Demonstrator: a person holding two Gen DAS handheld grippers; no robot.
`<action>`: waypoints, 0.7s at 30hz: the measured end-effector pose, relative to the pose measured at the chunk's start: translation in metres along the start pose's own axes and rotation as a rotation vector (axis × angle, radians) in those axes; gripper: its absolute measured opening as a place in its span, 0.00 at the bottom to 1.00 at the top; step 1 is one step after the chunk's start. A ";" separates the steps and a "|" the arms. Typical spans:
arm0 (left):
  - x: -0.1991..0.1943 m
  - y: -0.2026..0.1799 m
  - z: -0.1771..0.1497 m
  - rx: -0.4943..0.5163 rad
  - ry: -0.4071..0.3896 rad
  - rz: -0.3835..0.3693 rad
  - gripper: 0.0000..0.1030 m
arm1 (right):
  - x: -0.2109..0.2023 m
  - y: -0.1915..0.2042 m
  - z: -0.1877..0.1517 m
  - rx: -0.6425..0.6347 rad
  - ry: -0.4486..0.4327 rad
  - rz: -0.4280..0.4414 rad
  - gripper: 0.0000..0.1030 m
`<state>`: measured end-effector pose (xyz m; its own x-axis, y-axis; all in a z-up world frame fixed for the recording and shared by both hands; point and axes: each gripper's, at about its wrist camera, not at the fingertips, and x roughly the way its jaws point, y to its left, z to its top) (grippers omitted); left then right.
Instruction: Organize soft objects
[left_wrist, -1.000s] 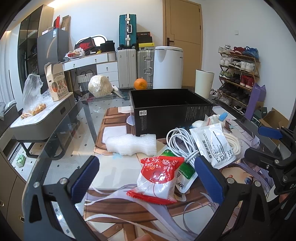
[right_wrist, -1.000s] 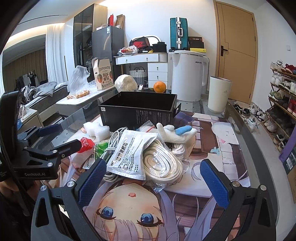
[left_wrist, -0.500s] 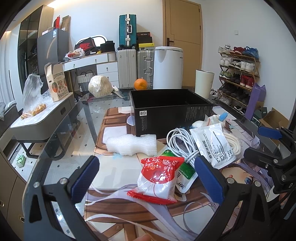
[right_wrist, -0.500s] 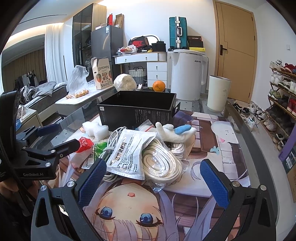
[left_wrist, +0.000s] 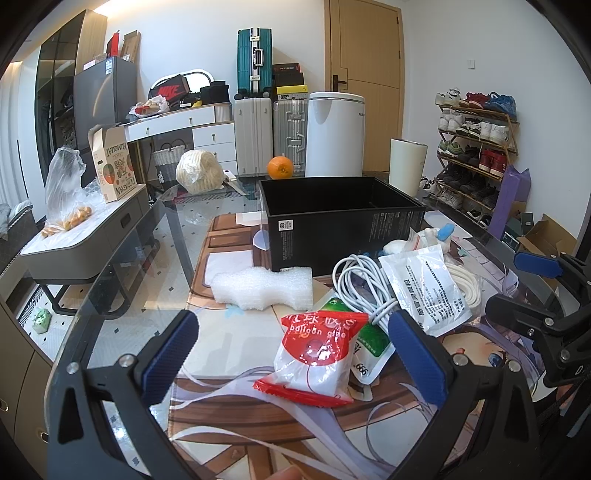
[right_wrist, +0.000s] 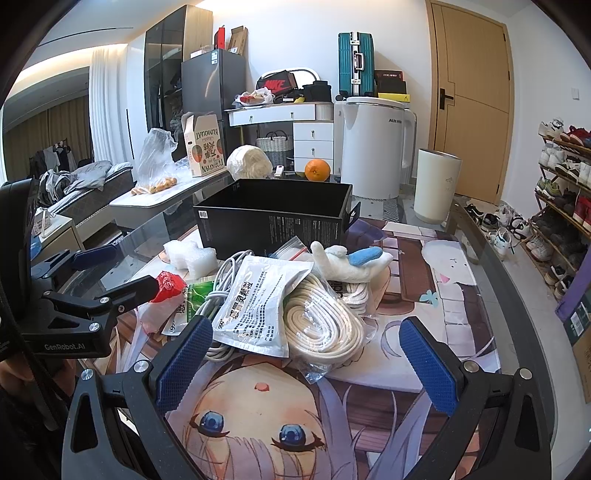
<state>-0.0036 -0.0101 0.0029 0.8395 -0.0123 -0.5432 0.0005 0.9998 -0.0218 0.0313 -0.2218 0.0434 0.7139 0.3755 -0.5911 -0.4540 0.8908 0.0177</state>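
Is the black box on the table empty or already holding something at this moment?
Apparently empty: the black box stands open-topped, showing only bare dark inner walls in both wrist views; its floor is hidden.

The left gripper (left_wrist: 291, 350), a black two-finger tool with blue ribbed pads, hovers with its fingers (left_wrist: 170, 347) spread wide and nothing between them. The right gripper (right_wrist: 304, 360), of the same black and blue make, likewise holds its fingers (right_wrist: 428, 363) wide apart and empty, just beside the left one.
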 end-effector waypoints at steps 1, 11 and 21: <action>0.000 0.000 0.000 0.000 0.000 0.000 1.00 | 0.000 0.000 0.000 0.000 0.001 0.000 1.00; 0.002 -0.002 0.000 0.012 0.015 -0.001 1.00 | 0.000 0.000 -0.001 0.001 0.006 0.000 1.00; 0.007 0.006 0.000 -0.003 0.044 -0.002 1.00 | 0.008 0.002 -0.001 0.008 0.040 0.008 1.00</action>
<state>0.0022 -0.0045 -0.0013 0.8150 -0.0152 -0.5793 0.0003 0.9997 -0.0257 0.0358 -0.2176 0.0383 0.6880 0.3727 -0.6228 -0.4556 0.8897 0.0291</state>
